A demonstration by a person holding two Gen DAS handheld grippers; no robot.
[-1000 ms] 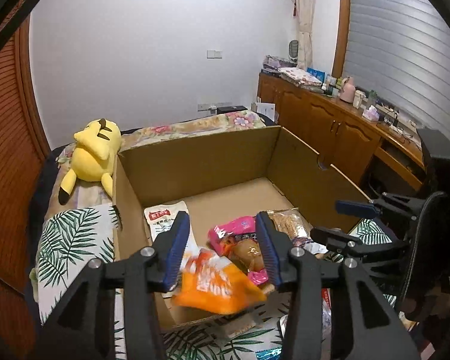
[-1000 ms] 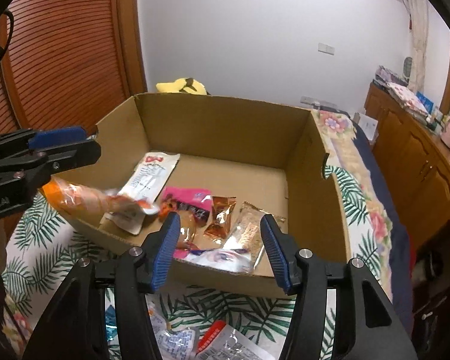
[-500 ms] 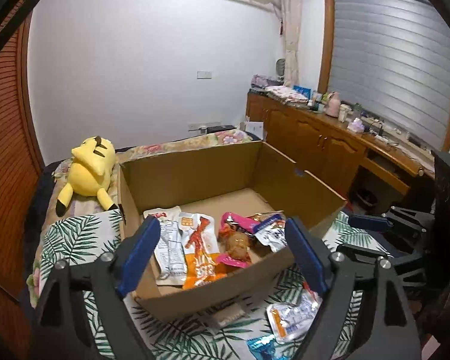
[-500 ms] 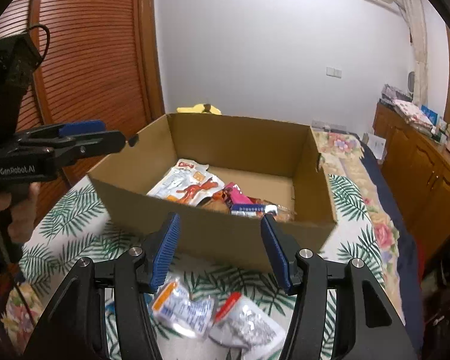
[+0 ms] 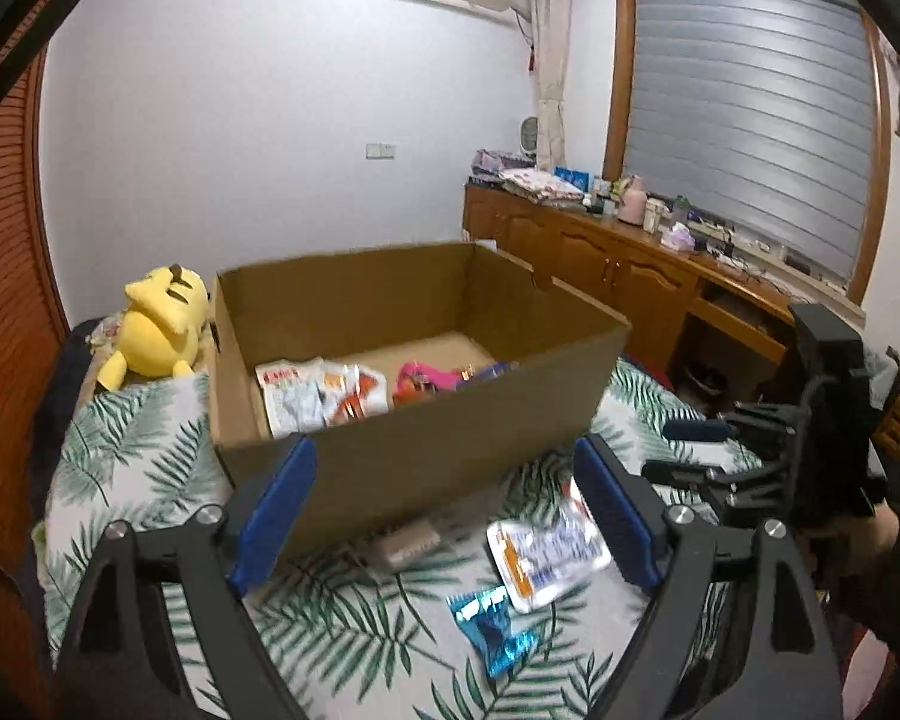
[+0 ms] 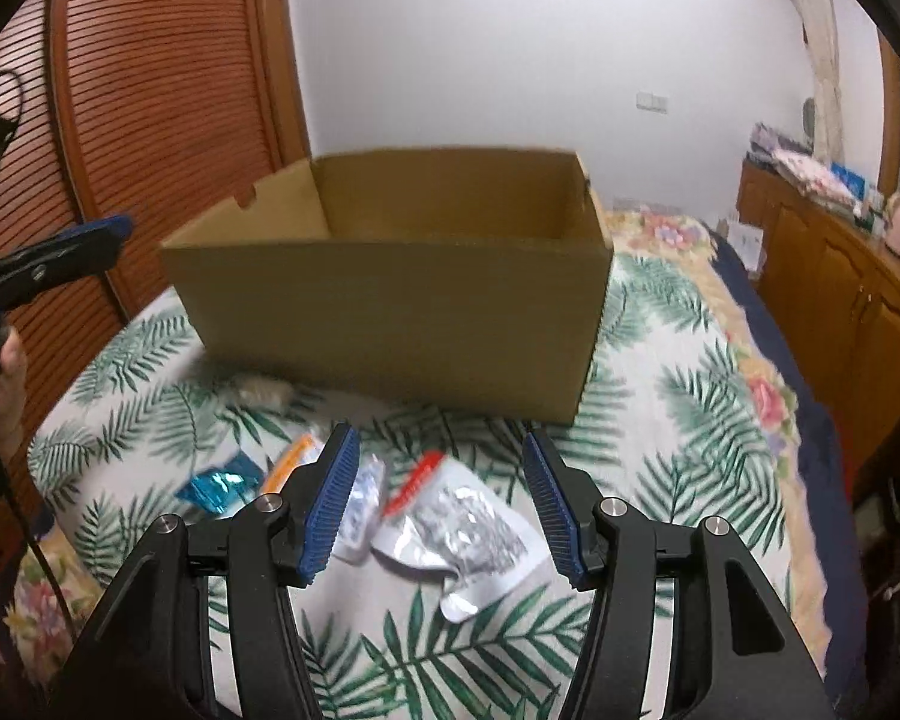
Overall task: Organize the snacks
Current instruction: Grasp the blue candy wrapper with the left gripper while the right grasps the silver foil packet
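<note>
Between picks. Left gripper (image 5: 444,516) released, jaws just widened, nothing between them. Right gripper (image 6: 441,501) released, empty, over silver packet (image 6: 468,531) on bedspread (image 6: 660,420) before box (image 6: 390,306). Next: descend, pinch packet.

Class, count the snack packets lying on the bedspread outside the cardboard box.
3: a blue packet, a white-and-orange packet beside it, and a silver red-topped packet just ahead of the right gripper. A blurred pale thing by the box may be a fourth.
</note>
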